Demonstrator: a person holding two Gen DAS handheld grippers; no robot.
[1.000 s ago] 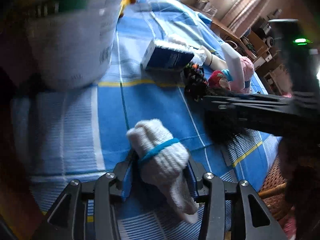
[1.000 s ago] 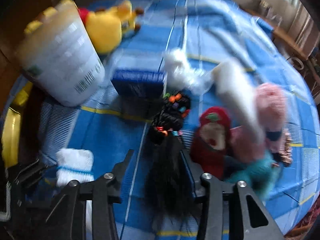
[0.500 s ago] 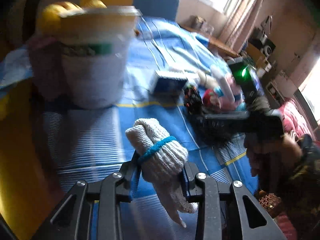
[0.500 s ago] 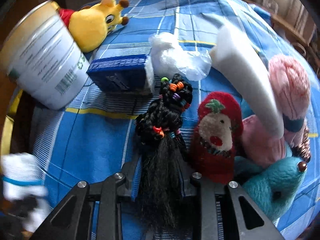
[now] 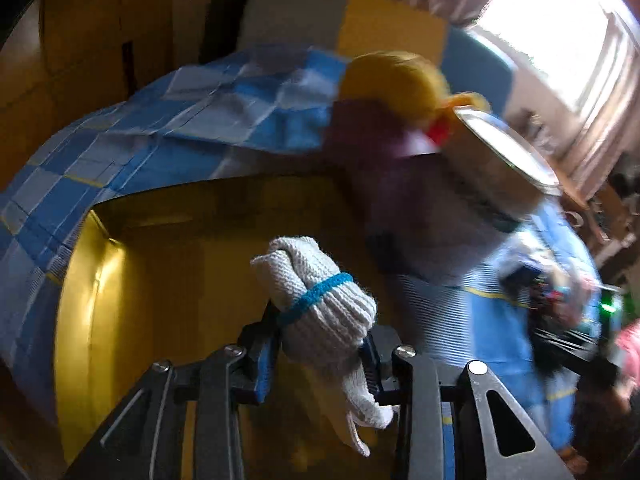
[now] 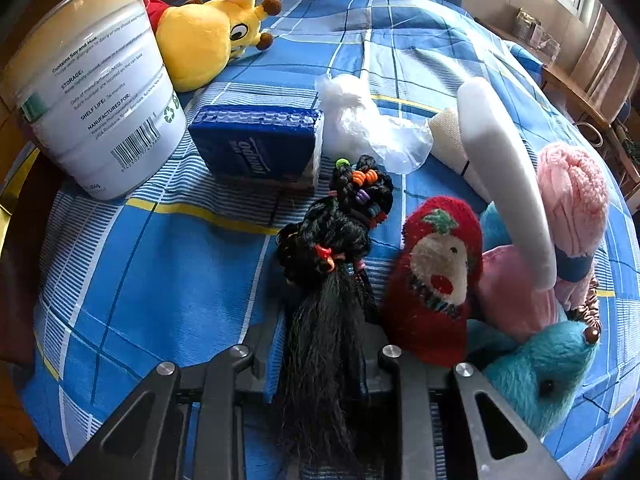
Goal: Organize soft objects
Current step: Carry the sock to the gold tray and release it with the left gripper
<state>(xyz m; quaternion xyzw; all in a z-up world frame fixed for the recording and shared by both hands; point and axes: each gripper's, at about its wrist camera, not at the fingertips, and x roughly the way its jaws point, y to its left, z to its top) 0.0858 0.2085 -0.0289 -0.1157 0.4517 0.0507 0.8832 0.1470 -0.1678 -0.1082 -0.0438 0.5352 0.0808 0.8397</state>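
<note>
The left claw [image 5: 320,354] has swung away from the bed to hang over a yellow bin [image 5: 80,300], opening slightly yet clamped on the rolled white glove [image 5: 320,312]. The right claw [image 6: 322,354] is closing on the black beaded hairpiece [image 6: 332,272] lying on the blue checked bedspread [image 6: 160,264].

A black braided hairpiece [image 6: 332,264] with coloured beads is pinched by the closing right gripper [image 6: 324,344] on the blue checked cloth [image 6: 160,264], a red knitted sock [image 6: 434,276] just beside it.
</note>
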